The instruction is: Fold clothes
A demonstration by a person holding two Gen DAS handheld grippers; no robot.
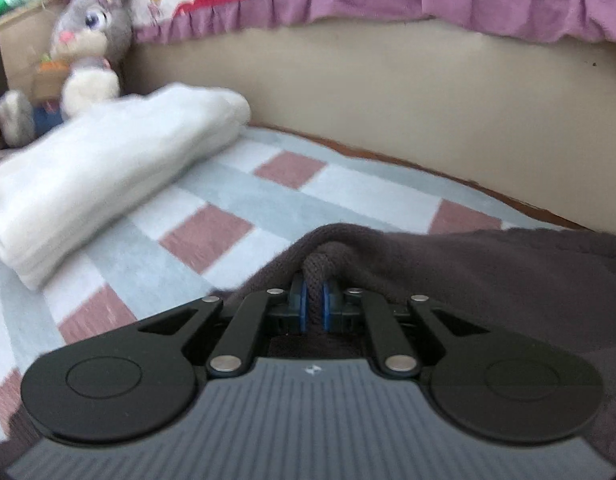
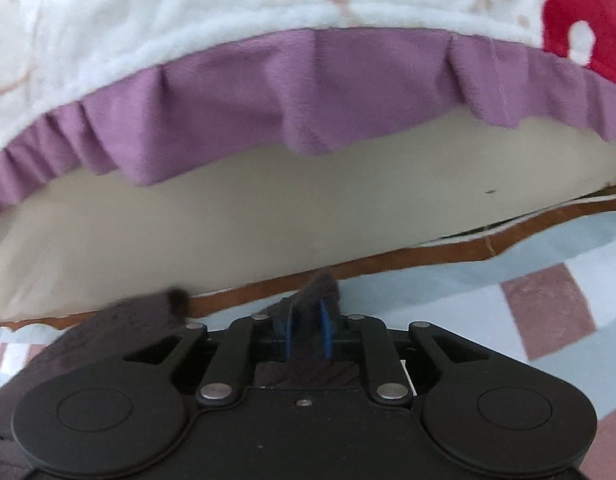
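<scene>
Left wrist view shows your left gripper [image 1: 315, 300] pinched tight on a thick rolled edge of the dark grey garment [image 1: 487, 280], the blue pads squeezing a cord-like fold. That narrow bite suits a hem or seam, which will not slip when you lift. The garment lies on the checked bedsheet [image 1: 236, 200], spreading away to the right, so your two grips likely sit along one edge to carry it over as a straight fold. Your right gripper [image 2: 308, 320] has dark cloth bunched between its pads as well; the frame is blurred, but it looks clamped on the fabric. Keeping both grips low and near the beige headboard [image 2: 268, 200] leaves room to draw the cloth back. A folded white towel [image 1: 108, 176] and a plush rabbit [image 1: 88, 52] sit well apart, clear of the fold.
</scene>
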